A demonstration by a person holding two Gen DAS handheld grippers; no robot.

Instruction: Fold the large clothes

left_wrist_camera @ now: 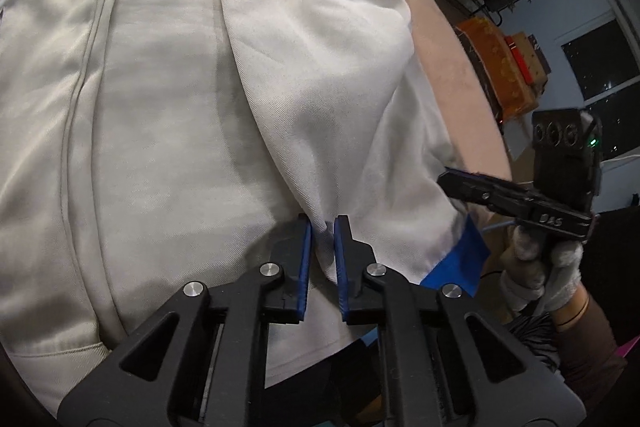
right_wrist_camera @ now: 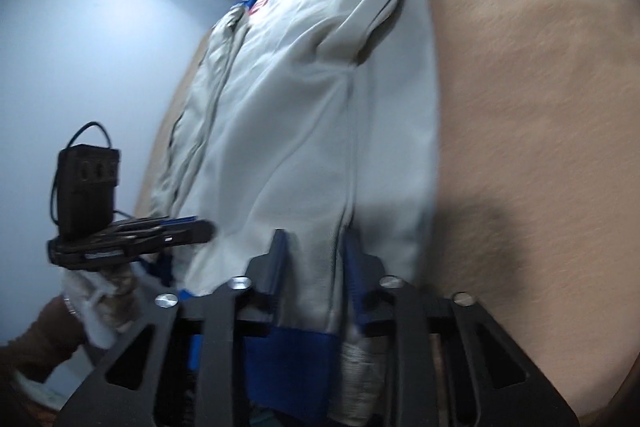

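Pale grey jacket lies lengthwise on your tan tabletop, sides seemingly folded in. Your left hand-held gripper pinches cloth near the hem; your right hand-held gripper clamps the blue-trimmed edge. The crosswise fold looks still to do.

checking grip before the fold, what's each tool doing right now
left tool: closed on a pinch of the pale garment.
right tool: garment between its pads; grip cannot be told.
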